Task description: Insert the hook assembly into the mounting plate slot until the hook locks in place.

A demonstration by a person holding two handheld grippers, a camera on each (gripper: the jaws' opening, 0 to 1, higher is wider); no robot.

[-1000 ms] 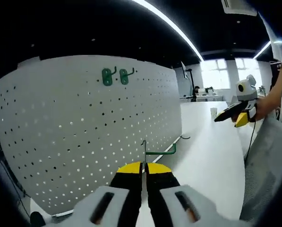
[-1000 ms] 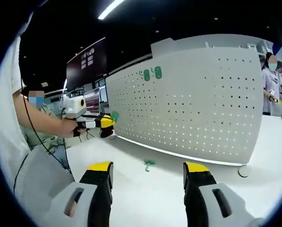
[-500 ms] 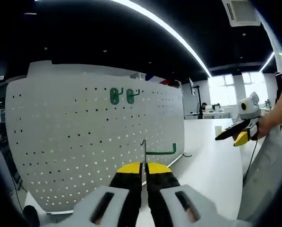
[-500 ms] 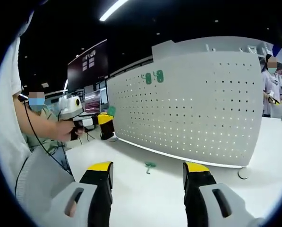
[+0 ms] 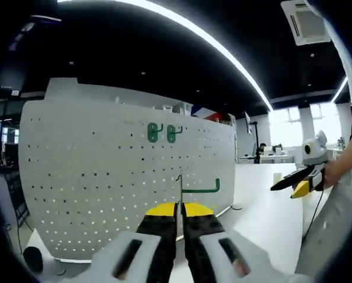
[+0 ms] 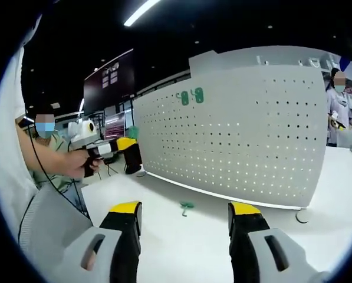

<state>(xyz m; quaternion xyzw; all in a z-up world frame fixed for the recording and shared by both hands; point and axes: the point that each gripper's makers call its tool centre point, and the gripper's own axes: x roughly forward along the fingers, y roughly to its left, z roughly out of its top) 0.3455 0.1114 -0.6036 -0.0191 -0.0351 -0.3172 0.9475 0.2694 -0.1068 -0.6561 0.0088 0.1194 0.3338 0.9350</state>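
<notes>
Raised since the earlier frames, the left gripper (image 5: 178,207) now views the pegboard (image 5: 105,177) from a higher, squarer angle; the two mounted hooks (image 5: 163,133) sit lower in the left gripper view than they did. Jaws of the left gripper are clamped together on the thin back wire of the green hook (image 5: 194,188), whose arm projects sideways toward the right, level with the board's middle rows and still apart from its face.

The right gripper (image 6: 184,213) has its jaws spread wide with nothing between them, hovering above the white counter (image 6: 223,247). A spare green hook (image 6: 186,206) lies on the counter in front of the board's lower edge. The left gripper (image 6: 124,146) appears near the board's left end in the right gripper view.

Judgement: insertion is pending. To do it well, the back wire should be kept upright, its prongs lined up with a pair of holes beside the mounted hooks, pushed in, then dropped to lock. Grip slippage or tilt would cause a miss.

No containers are seen.
</notes>
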